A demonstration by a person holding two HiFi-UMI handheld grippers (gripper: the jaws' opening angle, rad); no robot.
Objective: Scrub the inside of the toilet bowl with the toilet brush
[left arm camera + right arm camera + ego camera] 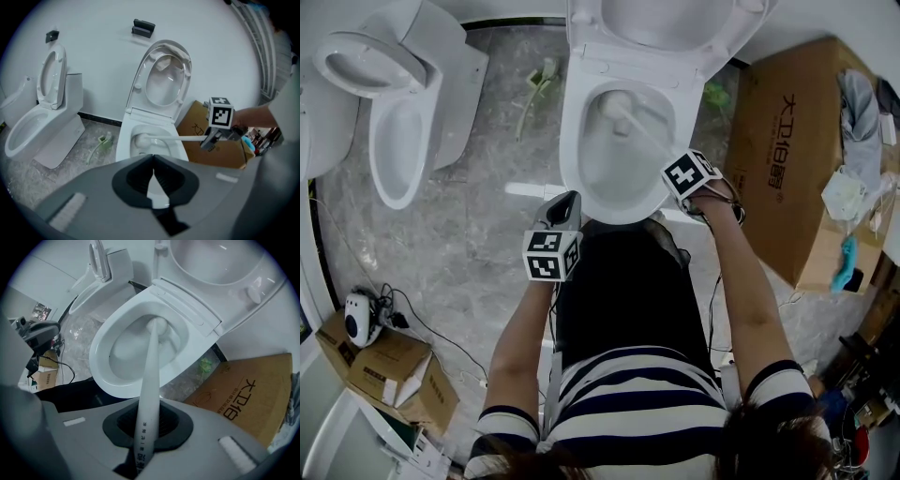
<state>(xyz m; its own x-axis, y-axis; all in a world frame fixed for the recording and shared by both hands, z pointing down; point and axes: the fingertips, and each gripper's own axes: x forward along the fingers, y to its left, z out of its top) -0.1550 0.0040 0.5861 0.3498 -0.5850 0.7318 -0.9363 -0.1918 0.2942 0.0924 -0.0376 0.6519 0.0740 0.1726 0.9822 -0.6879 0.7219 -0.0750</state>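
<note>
A white toilet bowl (pixel 581 141) stands open with its lid (pixel 661 23) raised against the wall. My right gripper (pixel 680 178) is shut on the white toilet brush (pixel 149 380); its handle runs out between the jaws and its head (pixel 158 326) lies inside the bowl (pixel 101 345) near the far end. The head view shows the brush head (pixel 616 111) deep in the bowl. My left gripper (pixel 565 211) hovers at the bowl's near left rim, jaws shut with nothing between them. From the left gripper view the brush (pixel 159 138) crosses into the bowl (pixel 123 140).
A second white toilet (pixel 394 103) with its seat up stands to the left. A large cardboard box (pixel 787 169) sits right of the bowl. Smaller boxes (pixel 389 370) and cables lie at lower left. A green item (pixel 536 89) lies on the marble floor between the toilets.
</note>
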